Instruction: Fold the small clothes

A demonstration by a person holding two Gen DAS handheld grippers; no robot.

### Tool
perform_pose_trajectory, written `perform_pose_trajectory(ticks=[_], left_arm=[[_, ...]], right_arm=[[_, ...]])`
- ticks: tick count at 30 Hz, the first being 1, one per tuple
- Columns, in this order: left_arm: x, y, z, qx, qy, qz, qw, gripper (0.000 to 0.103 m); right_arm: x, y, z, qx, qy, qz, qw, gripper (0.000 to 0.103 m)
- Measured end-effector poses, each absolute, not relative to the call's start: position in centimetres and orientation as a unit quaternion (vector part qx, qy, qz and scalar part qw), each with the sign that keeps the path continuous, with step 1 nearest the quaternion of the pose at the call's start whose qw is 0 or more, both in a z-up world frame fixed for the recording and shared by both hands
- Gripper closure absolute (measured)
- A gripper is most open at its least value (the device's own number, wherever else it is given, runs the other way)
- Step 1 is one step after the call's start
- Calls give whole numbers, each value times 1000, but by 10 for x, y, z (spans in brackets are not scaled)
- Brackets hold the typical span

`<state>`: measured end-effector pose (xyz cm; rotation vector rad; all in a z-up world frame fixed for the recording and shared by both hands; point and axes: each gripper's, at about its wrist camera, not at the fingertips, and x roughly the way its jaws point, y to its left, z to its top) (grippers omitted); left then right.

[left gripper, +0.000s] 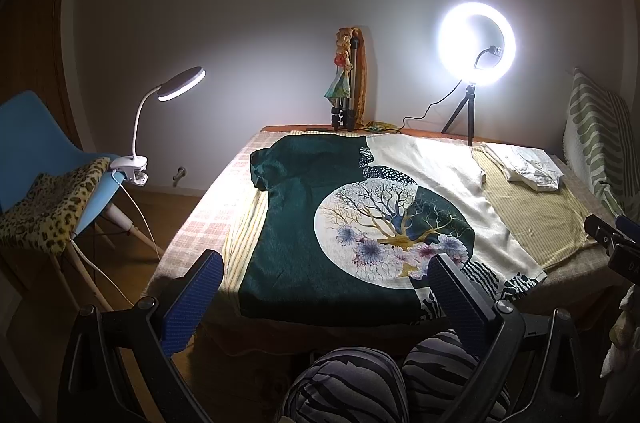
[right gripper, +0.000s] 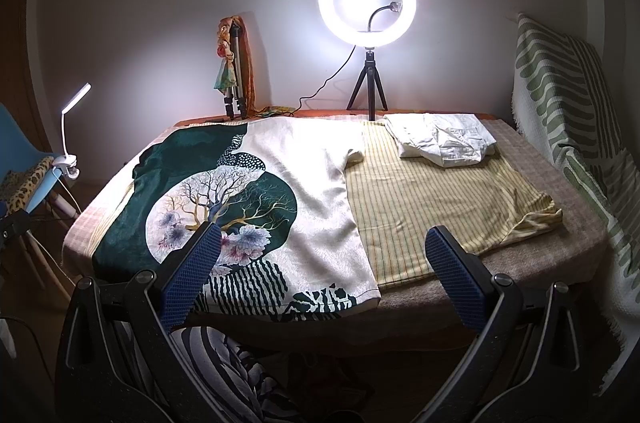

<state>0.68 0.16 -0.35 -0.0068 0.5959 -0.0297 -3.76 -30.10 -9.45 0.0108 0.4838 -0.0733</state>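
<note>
We are hovering both tools off the near edge of the cloth-covered table (right gripper: 552, 259), nothing held. The dark-green and cream short-sleeved shirt with the tree print (left gripper: 360, 223) is lying flat straight ahead, its long axis running from near edge to far edge, hem towards us. Our left gripper (left gripper: 324, 287) is facing its middle, jaws spread apart; our right gripper (right gripper: 320, 255) is sitting over its cream side, jaws also wide. We are counting three garments: this shirt, one yellow striped cloth (right gripper: 432, 199) beneath, one folded white garment (right gripper: 444, 139) at the far right corner.
</note>
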Motion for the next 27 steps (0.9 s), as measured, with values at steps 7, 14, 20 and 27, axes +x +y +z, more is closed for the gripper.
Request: perform_pose_trajectory(ticks=[7,14,20,27], left_arm=[[7,1,-4,-4,294,-15,956,0],[20,2,0,3,292,-19,956,0],[40,6,4,9,287,-22,958,0],[57,16,7,20,286,-43,957,0]], right_arm=[[-37,-297,-94,2,238,-38,971,0],[-29,-279,-82,4,234,-38,972,0],[-14,-273,-69,4,227,-47,973,0],[0,-264,-61,10,224,-64,973,0]])
